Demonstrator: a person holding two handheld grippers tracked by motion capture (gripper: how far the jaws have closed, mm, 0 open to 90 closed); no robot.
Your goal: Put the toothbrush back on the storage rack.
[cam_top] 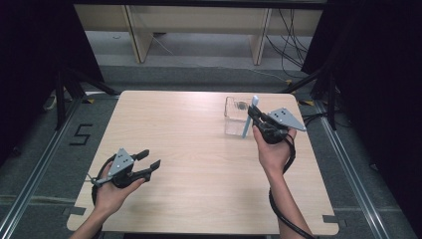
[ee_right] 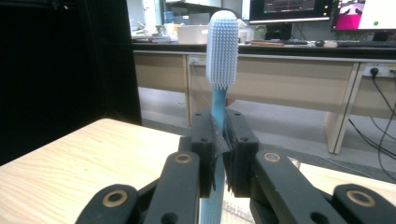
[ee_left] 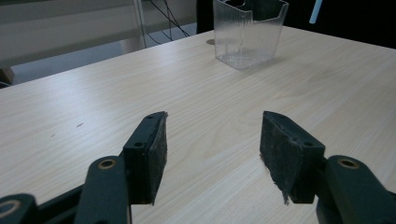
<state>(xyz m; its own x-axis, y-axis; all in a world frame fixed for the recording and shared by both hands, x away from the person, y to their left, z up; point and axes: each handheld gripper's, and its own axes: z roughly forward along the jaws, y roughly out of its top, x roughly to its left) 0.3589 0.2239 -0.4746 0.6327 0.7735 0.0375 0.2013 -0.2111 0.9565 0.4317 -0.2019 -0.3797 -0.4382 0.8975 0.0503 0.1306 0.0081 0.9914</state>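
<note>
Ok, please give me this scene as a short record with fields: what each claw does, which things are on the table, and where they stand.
left claw: open, nothing between the pads, low over the near left part of the table
right claw: shut on the toothbrush handle
toothbrush: light blue, upright, bristle head on top, close beside the clear container
clear container: ribbed, transparent, standing on the far right part of the table; contents hard to tell
table: light wood
</note>
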